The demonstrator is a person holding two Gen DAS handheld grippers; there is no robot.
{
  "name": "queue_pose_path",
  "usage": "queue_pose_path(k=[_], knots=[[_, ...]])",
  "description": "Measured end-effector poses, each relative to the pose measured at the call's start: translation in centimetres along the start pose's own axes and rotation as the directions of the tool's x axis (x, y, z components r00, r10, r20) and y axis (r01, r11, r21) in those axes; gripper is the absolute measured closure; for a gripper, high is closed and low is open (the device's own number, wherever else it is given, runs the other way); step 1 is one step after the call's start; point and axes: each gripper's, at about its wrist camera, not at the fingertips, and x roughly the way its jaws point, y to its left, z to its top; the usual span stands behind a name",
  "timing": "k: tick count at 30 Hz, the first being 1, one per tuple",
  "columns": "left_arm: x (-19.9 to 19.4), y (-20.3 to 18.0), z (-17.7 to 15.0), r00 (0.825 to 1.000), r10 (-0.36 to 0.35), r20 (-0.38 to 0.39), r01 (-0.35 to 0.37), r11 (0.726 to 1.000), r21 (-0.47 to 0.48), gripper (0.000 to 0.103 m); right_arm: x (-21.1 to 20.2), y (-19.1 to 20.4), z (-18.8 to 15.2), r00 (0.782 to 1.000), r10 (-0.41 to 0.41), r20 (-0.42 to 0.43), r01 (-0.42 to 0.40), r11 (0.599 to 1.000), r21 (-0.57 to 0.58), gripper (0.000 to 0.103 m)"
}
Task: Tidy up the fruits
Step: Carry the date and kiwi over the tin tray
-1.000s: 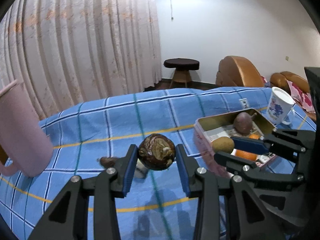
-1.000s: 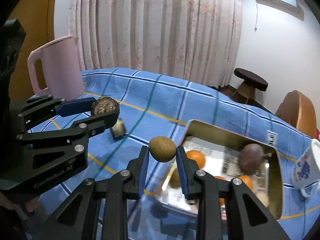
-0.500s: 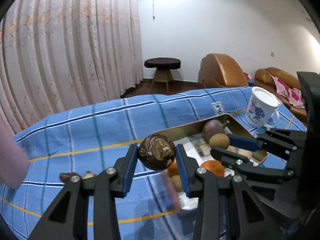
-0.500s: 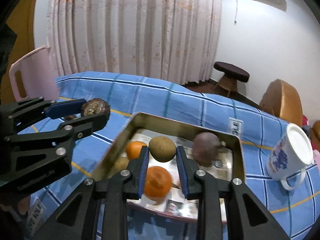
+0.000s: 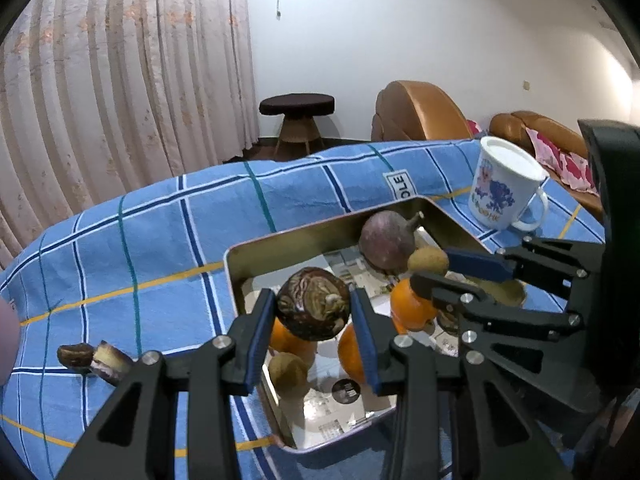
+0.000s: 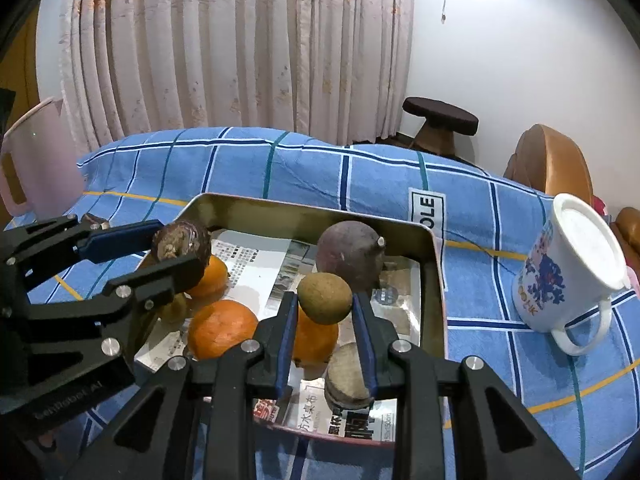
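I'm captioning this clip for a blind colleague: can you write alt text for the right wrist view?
The right gripper holds a small brown fruit over a metal tray of oranges on a blue checked cloth. At left, the left gripper holds a dark mottled fruit; a white mug stands right.
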Motion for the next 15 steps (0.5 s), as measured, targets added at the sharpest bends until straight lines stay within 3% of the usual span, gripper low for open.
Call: queue_pose_path(k=[7, 15], knots=[[1.2, -0.1, -0.6, 0.999, -0.007, -0.044, 0.007, 1.0, 0.001, 0.063, 0.3, -0.2, -0.1, 1.0, -0.001, -0.013, 0.001, 1.0, -0.001, 0.073], [0.6, -0.1, -0.5, 0.999, -0.016, -0.033, 0.016, 1.0, 0.003, 0.061, 0.0, 0.3, 0.0, 1.0, 0.017, -0.013, -0.018, 1.0, -0.009, 0.073]])
